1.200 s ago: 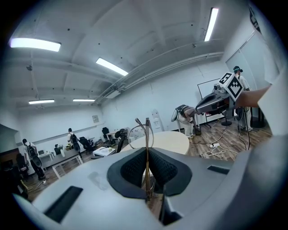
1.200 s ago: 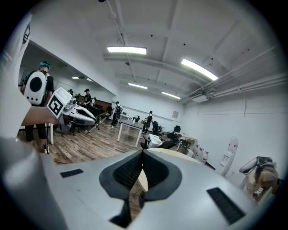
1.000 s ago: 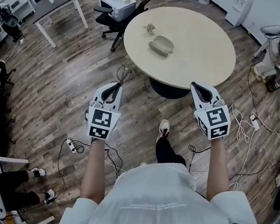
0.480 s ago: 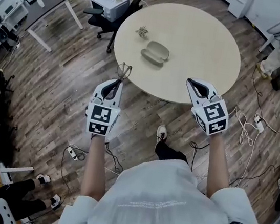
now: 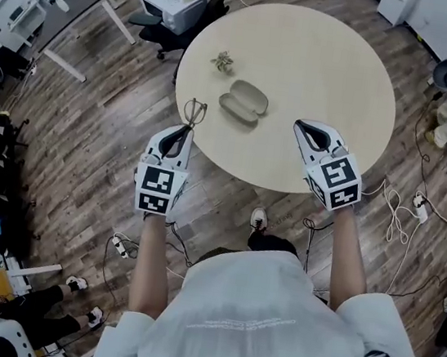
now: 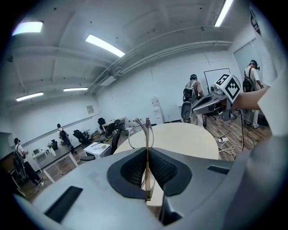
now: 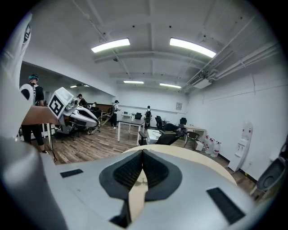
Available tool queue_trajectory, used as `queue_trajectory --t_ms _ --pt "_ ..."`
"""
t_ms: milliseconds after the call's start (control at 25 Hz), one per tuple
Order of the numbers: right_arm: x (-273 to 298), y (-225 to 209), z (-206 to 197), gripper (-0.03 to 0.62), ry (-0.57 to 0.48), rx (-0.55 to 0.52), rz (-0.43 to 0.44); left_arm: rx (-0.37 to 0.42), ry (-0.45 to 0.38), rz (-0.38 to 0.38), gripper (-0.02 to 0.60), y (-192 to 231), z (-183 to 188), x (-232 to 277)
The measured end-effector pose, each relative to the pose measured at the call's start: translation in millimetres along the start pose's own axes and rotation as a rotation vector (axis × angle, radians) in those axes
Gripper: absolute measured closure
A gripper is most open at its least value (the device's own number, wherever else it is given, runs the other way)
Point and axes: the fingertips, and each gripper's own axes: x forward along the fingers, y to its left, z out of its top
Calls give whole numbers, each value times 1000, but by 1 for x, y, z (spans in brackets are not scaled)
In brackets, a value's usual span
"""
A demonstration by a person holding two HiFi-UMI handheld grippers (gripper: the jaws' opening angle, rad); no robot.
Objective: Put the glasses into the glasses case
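You are holding the glasses (image 5: 195, 113) pinched in the left gripper (image 5: 184, 133), centre left; right gripper (image 5: 303, 129) is hanging closed, empty. Case (image 5: 244, 102) is lying shut above centre; opening it likely comes next

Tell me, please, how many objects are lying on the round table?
2: the glasses case toward the near left edge, and a small tan object just beyond it. Nothing seems hidden.
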Motion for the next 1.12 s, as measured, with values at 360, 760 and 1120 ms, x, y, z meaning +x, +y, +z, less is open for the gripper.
queue_trajectory --t_ms 360,760,1120 --pt "49 -42 -12 592 14 57 26 18 49 -30 559 13 6 60" --pt "80 -56 -21 594 47 94 -9 42 42 -108 559 33 6 112" --pt "101 -54 -26 594 102 149 -131 143 23 -316 559 51 2 170"
